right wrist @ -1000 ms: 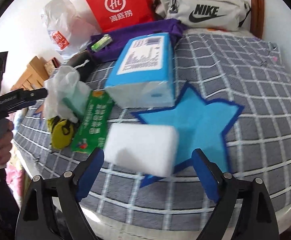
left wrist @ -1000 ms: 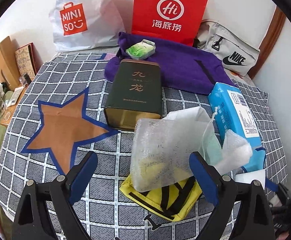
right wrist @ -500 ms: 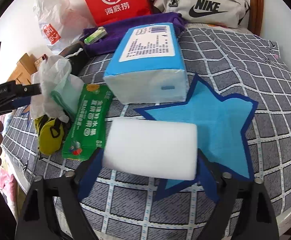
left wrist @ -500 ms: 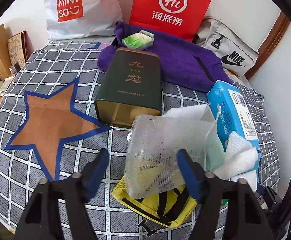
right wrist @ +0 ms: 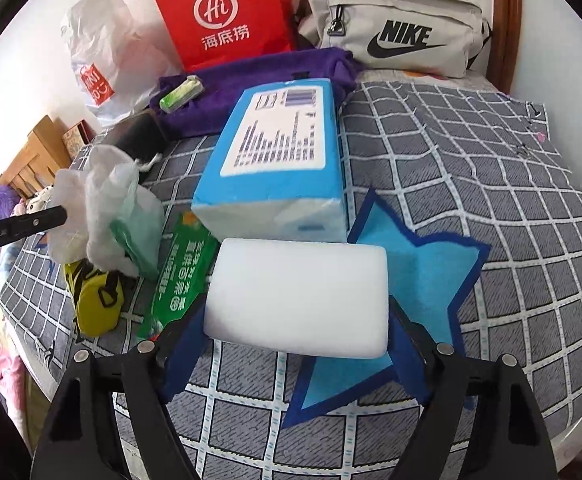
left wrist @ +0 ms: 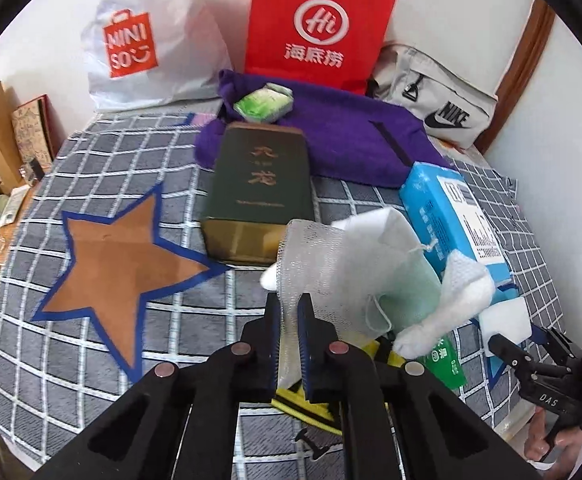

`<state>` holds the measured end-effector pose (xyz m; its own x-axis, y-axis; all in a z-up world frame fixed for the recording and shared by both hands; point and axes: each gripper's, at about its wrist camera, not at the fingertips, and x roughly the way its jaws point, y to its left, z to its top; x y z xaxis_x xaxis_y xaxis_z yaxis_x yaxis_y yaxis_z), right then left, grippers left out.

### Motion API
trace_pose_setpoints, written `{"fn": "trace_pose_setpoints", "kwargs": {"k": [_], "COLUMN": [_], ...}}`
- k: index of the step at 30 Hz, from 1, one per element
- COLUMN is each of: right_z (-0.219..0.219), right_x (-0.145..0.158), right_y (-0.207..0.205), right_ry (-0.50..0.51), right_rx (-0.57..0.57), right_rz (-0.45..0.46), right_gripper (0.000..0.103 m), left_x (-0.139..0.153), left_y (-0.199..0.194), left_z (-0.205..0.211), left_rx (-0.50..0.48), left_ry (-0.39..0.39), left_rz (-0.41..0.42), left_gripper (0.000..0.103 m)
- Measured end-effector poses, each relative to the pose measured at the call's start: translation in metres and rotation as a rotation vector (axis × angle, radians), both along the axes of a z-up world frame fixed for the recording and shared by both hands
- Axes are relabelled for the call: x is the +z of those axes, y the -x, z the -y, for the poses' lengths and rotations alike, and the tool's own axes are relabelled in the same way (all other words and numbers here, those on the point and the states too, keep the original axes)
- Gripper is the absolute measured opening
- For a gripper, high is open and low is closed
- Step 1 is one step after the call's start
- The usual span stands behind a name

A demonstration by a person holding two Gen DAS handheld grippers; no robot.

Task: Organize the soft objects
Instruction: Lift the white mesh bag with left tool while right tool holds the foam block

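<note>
My left gripper (left wrist: 290, 340) is shut on a white mesh bag (left wrist: 315, 264) with pale green cloth inside, held above a yellow pouch (left wrist: 307, 404); the bag also shows in the right wrist view (right wrist: 107, 216). My right gripper (right wrist: 297, 336) is shut on a white sponge block (right wrist: 297, 296), held over the edge of a light blue star patch (right wrist: 423, 264). A brown star patch (left wrist: 123, 264) lies on the checked bedspread (left wrist: 91, 360) to the left.
A dark green tin (left wrist: 259, 192), blue tissue pack (right wrist: 279, 160), green packet (right wrist: 179, 276), purple towel (left wrist: 343, 140) with a small green pack (left wrist: 265, 102), red paper bag (left wrist: 319, 24), white Miniso bag (left wrist: 151, 48) and grey Nike bag (right wrist: 395, 32) crowd the bed.
My left gripper has closed on the mesh bag and lifted it. My right gripper has closed on the white sponge block and raised it slightly.
</note>
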<state>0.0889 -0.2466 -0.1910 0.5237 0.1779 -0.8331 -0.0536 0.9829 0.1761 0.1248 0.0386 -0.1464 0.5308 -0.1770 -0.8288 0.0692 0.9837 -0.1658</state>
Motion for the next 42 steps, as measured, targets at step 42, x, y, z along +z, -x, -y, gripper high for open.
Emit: {"fn": "trace_pose_setpoints", "kwargs": {"k": [42], "right_z": [-0.013], "right_x": [0.134], "right_y": [-0.027], "right_ry": [-0.005], "right_rx": [0.029], "right_rz": [0.215], "right_gripper": [0.081], "left_x": [0.107], "left_y": [0.0], "left_z": [-0.026], "left_rx": [0.029], "left_ry": [0.037], "left_rz": [0.181], "left_gripper": [0.006]}}
